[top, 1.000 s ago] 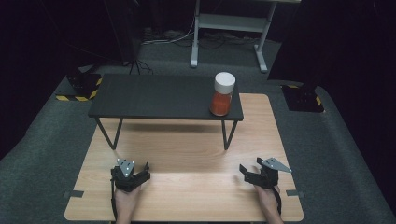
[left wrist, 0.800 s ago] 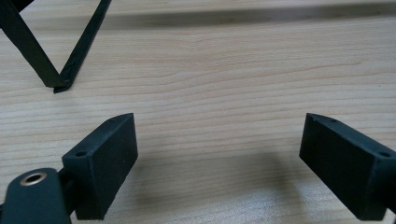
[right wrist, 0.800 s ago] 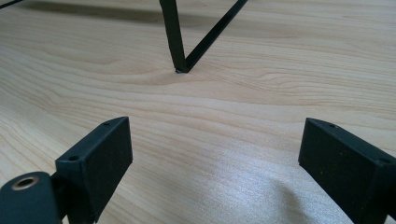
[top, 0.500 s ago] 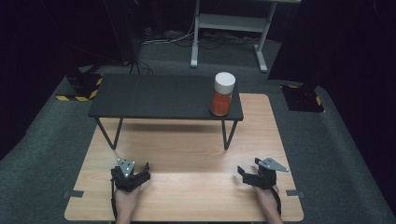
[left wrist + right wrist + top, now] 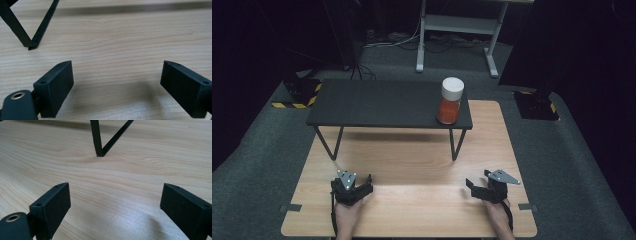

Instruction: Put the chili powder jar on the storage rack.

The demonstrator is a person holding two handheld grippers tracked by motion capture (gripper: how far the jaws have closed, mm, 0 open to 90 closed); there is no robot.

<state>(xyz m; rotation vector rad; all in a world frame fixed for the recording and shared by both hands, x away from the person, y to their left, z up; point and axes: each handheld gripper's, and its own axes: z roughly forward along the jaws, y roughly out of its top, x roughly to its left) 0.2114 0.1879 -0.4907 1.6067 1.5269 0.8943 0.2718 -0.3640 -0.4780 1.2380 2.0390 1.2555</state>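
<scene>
Jar point(image 5: 450, 101) w/ white lid, orange contents: stands upright on black shelf point(image 5: 382, 104), at its right-front corner, above right leg pair. Prob. rigid plastic, light to moderate wt, smooth wall; judged best taken across the body below the lid. Left gripper point(image 5: 353, 186) & right gripper point(image 5: 477, 187) rest on wooden table point(image 5: 412, 165) near front of shelf, well apart from jar; both w/ jaws spread, nothing between.

Both grippers are black; the left gripper point(image 5: 362, 184) and right gripper point(image 5: 473, 186) each carry a grey 3-cornered plate, apparently screwed.
</scene>
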